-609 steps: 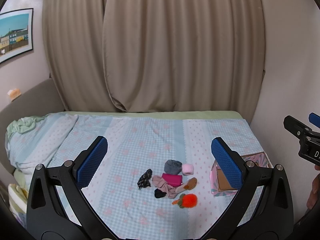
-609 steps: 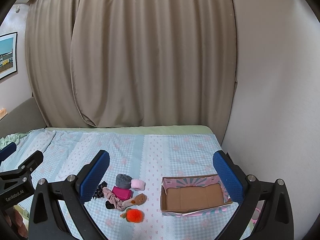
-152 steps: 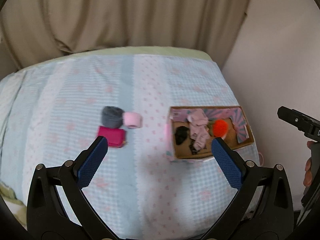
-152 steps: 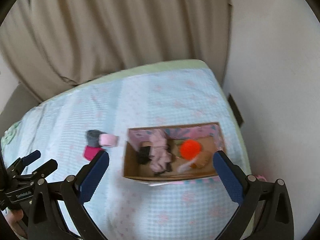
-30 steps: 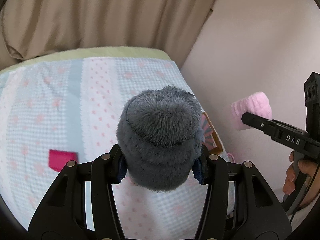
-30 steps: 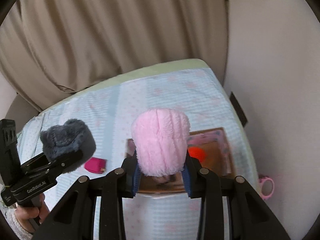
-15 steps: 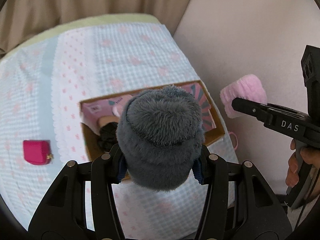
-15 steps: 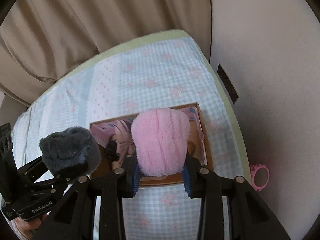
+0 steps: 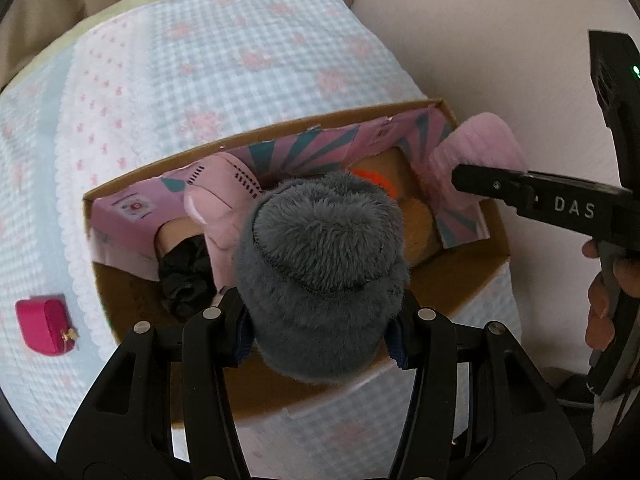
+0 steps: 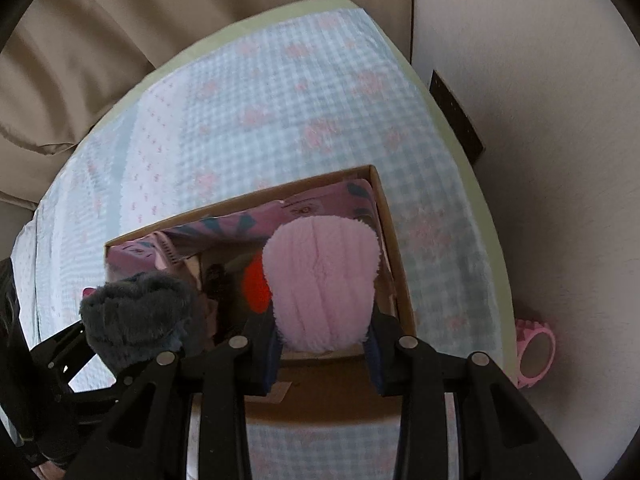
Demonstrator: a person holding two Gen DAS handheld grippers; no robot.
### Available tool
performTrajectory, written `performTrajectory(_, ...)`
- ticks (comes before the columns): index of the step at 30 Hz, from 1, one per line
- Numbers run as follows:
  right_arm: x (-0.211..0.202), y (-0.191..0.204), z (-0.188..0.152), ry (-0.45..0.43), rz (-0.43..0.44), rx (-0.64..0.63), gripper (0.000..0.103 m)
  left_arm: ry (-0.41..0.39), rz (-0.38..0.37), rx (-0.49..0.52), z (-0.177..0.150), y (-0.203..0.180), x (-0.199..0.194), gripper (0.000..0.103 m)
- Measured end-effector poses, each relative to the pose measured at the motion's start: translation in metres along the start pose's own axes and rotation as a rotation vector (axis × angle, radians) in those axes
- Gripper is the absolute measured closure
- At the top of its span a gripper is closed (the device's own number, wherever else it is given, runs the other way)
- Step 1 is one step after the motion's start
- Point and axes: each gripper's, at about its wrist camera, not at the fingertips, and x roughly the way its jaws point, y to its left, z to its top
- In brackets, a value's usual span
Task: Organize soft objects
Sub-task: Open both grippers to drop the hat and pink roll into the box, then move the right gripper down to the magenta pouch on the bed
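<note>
My left gripper is shut on a grey fluffy roll and holds it over the middle of the open cardboard box. My right gripper is shut on a pink fluffy roll, held over the box's right end; it also shows in the left wrist view. Inside the box lie a pink cloth, a black item, an orange pompom and a brown plush. A magenta pouch lies on the bed to the box's left.
The box sits on a blue checked bedspread near the bed's right edge, close to the wall. Beige curtains hang behind. A pink ring-shaped object lies on the floor by the wall.
Both grippers have moved down and closer to the box with their rolls. The box now fills more of both views.
</note>
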Motion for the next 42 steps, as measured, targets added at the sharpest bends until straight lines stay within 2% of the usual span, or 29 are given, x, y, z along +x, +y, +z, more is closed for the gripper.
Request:
performTrajectory(5, 0.013, -0.002, 0.006, 0.025, -0.004, -0.002, 0.071, 0.019, 0.023, 0.032, 0.004, -0.004, 0.010, 0.055)
performTrajectory(6, 0.014, -0.002, 0.007, 0.023, -0.004, -0.002, 0.071, 0.019, 0.026, 0.036, 0.004, -0.004, 0.009, 0.053)
performTrajectory(7, 0.013, -0.002, 0.008, 0.016, -0.010, -0.001, 0.067, 0.020, 0.028, 0.040, 0.005, -0.005, 0.009, 0.043)
performTrajectory(8, 0.013, -0.001, 0.008, 0.010, -0.013, -0.001, 0.054, 0.019, 0.036, 0.039, 0.005, -0.005, 0.008, 0.036)
performTrajectory(9, 0.013, -0.001, 0.009, 0.000, -0.009, -0.003, 0.048, 0.021, 0.053, 0.037, 0.005, -0.005, 0.008, 0.016)
performTrajectory(10, 0.012, -0.001, 0.010, -0.013, -0.003, -0.001, 0.035, 0.023, 0.067, 0.034, 0.006, -0.006, 0.008, 0.004)
performTrajectory(11, 0.012, -0.001, 0.010, -0.020, 0.014, 0.002, 0.020, 0.024, 0.095, 0.028, 0.007, -0.005, 0.007, 0.003)
performTrajectory(13, 0.011, 0.000, 0.011, -0.019, 0.048, 0.015, 0.000, 0.012, 0.120, 0.021, 0.007, -0.004, 0.005, 0.003)
performTrajectory(16, 0.009, 0.006, 0.011, -0.026, 0.023, -0.003, 0.000, 0.014, 0.110, 0.012, 0.006, -0.002, 0.001, 0.003)
performTrajectory(29, -0.024, 0.017, -0.002, -0.084, 0.062, 0.012, 0.000, -0.038, 0.113, 0.010, -0.012, -0.009, -0.036, 0.003)
performTrajectory(35, -0.057, 0.030, -0.016, -0.132, 0.047, -0.003, 0.000, -0.090, 0.115, -0.006, -0.024, -0.010, -0.066, 0.003)
performTrajectory(42, -0.114, 0.053, -0.042, -0.198, 0.008, -0.034, 0.000, -0.183, 0.145, -0.016, -0.043, -0.009, -0.123, 0.003)
